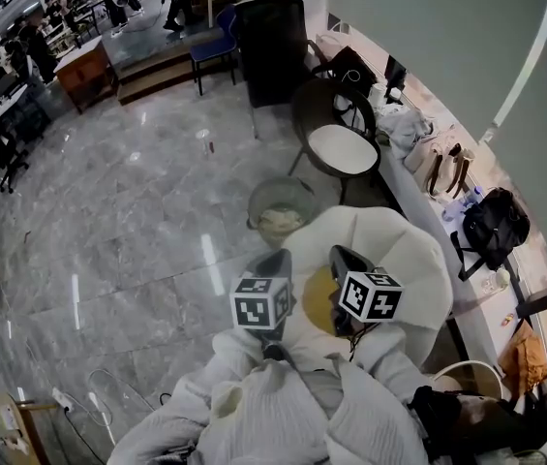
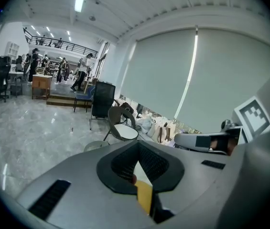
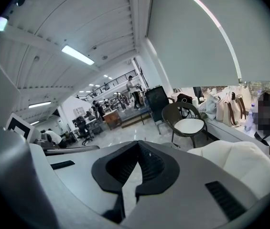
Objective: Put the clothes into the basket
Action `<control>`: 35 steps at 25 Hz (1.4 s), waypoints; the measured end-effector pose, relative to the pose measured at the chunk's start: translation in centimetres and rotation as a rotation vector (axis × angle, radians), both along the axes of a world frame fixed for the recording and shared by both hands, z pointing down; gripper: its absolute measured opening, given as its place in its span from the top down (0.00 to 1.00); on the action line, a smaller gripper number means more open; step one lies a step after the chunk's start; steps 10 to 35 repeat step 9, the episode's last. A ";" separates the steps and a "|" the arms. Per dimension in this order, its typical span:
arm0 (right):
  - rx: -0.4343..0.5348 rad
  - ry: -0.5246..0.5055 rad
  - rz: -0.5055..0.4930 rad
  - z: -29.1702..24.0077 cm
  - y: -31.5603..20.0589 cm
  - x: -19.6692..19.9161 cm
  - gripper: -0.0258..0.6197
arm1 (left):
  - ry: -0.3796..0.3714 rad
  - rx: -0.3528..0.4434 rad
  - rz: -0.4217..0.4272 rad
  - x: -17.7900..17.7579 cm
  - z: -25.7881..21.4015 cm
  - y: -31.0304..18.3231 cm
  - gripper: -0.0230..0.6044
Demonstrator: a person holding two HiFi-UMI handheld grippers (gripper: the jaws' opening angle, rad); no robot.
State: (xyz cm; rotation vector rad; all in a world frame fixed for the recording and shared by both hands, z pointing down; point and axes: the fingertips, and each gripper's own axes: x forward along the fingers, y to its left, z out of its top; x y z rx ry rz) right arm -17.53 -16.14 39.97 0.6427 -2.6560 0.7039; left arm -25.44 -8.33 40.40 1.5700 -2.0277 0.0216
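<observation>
In the head view a yellow cloth [image 1: 318, 299] lies on the seat of a white armchair [image 1: 404, 260], between my two grippers. My left gripper [image 1: 278, 257] reaches over the chair's left edge, its jaws [image 2: 138, 147] meeting at the tips. Yellow cloth [image 2: 144, 195] shows through the slit behind them, and I cannot tell whether it is pinched. My right gripper [image 1: 340, 252] hovers over the seat with its jaws [image 3: 137, 144] together and only pale chair showing behind them. A round grey basket [image 1: 281, 209] stands on the floor just beyond the chair, with pale cloth inside.
A dark chair with a white seat [image 1: 343, 148] stands behind the basket. A long bench [image 1: 418, 197] along the right wall holds bags and clothes. Polished marble floor [image 1: 137, 221] spreads to the left, with people and desks far off.
</observation>
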 end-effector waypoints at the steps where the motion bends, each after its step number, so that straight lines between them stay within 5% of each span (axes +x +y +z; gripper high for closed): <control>1: 0.001 0.000 0.003 0.0 0.1 0.1 0.92 | 0.000 0.000 0.000 0.0 0.1 0.2 0.96; 35: -0.021 0.005 0.008 -0.3 1.1 0.7 0.92 | 0.006 -0.010 -0.002 0.4 0.0 1.8 0.96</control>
